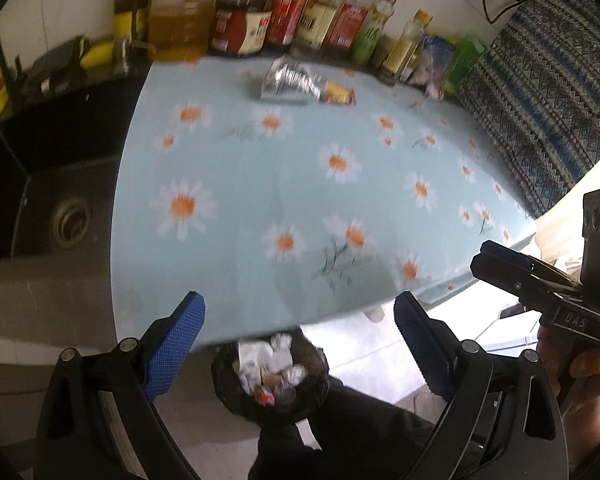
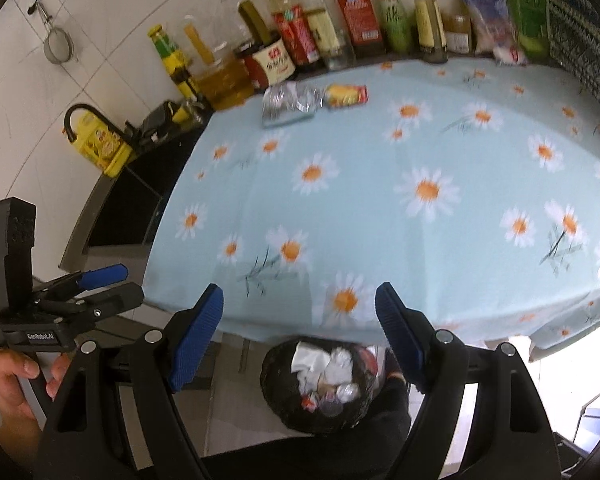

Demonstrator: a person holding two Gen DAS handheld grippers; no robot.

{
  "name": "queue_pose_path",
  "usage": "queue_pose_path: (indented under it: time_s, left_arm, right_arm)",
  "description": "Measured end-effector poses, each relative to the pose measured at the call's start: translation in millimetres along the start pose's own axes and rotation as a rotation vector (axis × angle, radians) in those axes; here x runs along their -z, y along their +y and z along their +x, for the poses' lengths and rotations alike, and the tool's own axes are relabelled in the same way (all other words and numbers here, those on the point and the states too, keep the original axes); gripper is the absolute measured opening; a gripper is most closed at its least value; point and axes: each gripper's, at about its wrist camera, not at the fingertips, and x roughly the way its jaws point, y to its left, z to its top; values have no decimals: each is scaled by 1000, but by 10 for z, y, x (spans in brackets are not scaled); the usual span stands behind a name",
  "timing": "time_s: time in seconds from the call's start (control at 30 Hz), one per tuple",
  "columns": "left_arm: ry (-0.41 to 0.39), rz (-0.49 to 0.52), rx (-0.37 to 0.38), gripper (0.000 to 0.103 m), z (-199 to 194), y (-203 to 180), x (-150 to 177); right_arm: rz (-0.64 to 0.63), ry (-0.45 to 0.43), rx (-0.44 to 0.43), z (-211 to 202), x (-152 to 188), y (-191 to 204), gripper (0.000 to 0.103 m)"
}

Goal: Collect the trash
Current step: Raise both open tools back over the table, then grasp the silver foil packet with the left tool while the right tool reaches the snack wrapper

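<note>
1. The left gripper [image 1: 296, 332] was held with its jaws spread apart, gripping nothing.
2. The right gripper [image 2: 300, 322] was likewise spread and unloaded.
3. A crumpled foil wrapper [image 2: 290, 104] lay on the daisy tablecloth [image 2: 380, 208] beside the bottles [image 2: 320, 28].
4. A black trash bag [image 2: 320, 384] of waste stood below the table edge.

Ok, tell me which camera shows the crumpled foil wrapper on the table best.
The right wrist view: the foil wrapper sits sharper there, clearly beside the yellow-and-red packet. The left wrist view shows the same wrapper motion-blurred and smaller.
</note>
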Motion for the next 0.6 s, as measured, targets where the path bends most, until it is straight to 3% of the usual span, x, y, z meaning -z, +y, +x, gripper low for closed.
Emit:
queue_pose_path:
  time_s: [0.3, 0.5, 0.6]
  left_arm:
    - [-46, 39, -48, 93, 61, -181, -635]
    - [-16, 75, -81, 93, 304, -299, -1064]
    - [2, 94, -91, 94, 462, -382, -1272]
  right_arm:
    - [-26, -41, -9, -47, -548, -241, 78]
    - [-32, -27, -21, 83, -822, -423, 78]
    - [-19, -20, -36, 169, -957, -541, 85]
